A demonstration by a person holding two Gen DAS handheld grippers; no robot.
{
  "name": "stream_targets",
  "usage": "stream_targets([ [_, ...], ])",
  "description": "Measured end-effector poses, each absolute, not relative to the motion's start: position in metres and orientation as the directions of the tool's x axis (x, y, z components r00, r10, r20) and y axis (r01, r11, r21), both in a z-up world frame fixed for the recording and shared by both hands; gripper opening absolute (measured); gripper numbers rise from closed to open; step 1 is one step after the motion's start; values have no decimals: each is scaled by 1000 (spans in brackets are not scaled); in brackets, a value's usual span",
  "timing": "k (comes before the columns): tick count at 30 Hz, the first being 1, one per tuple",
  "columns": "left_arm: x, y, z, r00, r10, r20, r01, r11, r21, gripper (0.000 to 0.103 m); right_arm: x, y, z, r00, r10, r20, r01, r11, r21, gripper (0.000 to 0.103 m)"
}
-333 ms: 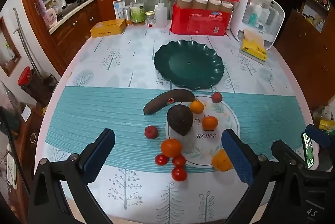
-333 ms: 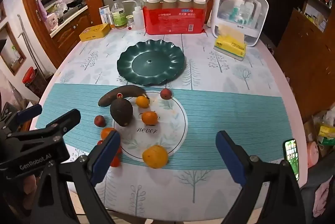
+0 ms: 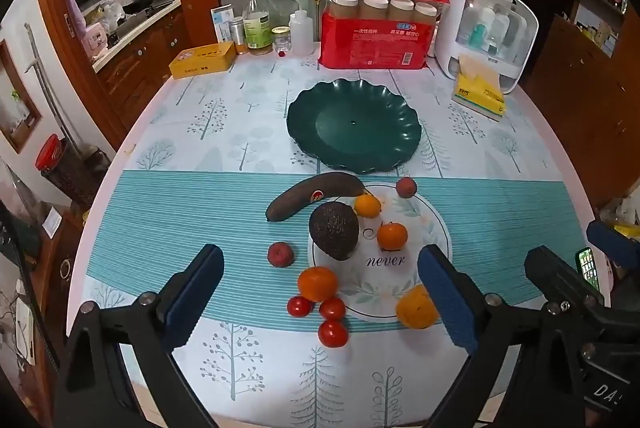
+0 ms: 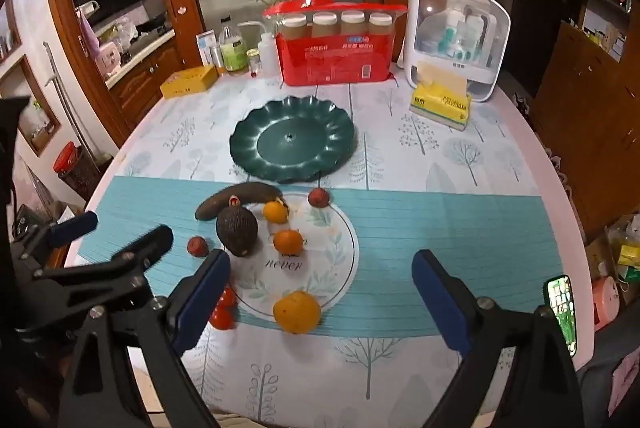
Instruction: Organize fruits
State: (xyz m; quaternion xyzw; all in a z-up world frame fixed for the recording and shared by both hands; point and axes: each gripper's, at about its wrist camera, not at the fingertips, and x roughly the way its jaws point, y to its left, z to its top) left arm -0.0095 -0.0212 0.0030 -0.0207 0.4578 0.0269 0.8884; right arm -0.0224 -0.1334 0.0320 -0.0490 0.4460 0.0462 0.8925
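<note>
Fruits, loose on tabletop [image 3: 500,163], plate [image 3: 354,125] bare. Avocado [image 3: 334,230]: firm, bruisable; grip across middle. Left claw [image 3: 320,302], right claw [image 4: 322,302]: wide open, empty.

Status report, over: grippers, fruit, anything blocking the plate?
Left gripper and right gripper open, empty. Fruit on the table, plate bare. Path clear.
</note>
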Motion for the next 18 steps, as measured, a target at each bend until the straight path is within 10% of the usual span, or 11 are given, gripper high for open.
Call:
stream_targets([
  [18, -4, -23, 5, 566, 24, -824, -67, 998, -17, 96, -12, -179, 23, 582, 75, -810, -153, 988, -18, 93],
])
